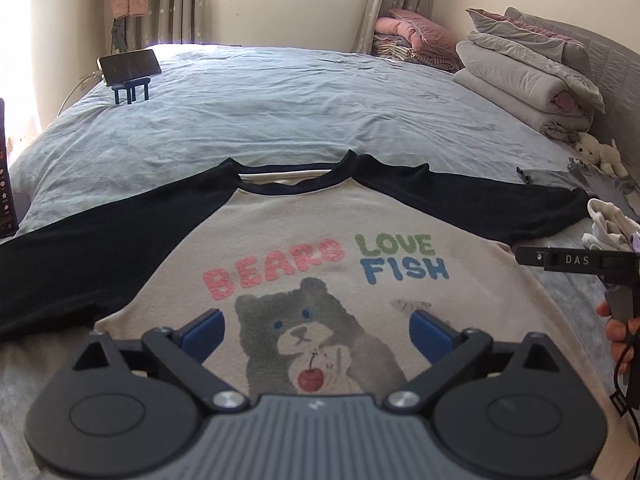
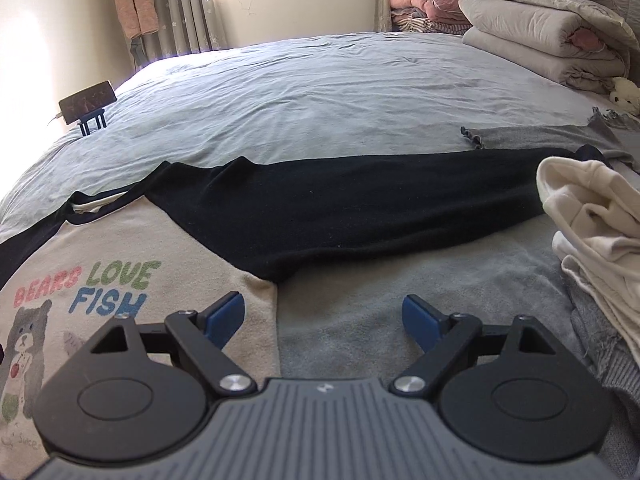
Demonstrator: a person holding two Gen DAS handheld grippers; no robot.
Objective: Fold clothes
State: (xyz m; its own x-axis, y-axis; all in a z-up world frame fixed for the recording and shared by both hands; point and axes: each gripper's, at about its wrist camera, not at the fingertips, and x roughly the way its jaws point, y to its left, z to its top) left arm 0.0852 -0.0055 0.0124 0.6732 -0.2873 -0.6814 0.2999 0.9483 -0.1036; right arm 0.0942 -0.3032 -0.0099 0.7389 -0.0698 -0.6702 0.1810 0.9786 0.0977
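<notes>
Lying flat and face up on my side of the blue-grey bed (image 1: 280, 112) is the raglan T-shirt (image 1: 304, 232), cream in the body with dark navy sleeves spread out to either side and a navy collar pointing toward the window. Its chest print reads "BEARS" in pink, "LOVE" in green and "FISH" in blue, above a grey bear holding a red cherry. My left gripper (image 1: 316, 336) hovers over the bear print, its blue-padded fingers spread wide with nothing between them. My right gripper (image 2: 323, 320) hangs over the shirt's side edge below the sleeve, one finger above the cream cloth and the other above the grey blanket (image 2: 400, 312); it too is spread apart and empty. Seen from the left wrist view, the right gripper's black body shows the letters "DAS". A heap of cream garments (image 2: 592, 216) lies beside the sleeve's cuff, and a grey garment (image 2: 540, 136) lies just beyond the sleeve. Folded quilts (image 1: 532, 76) are stacked at the headboard, with a white plush toy (image 1: 600, 152) beside them. A phone on a blue stand (image 1: 130, 70) sits at the bed's far edge.
</notes>
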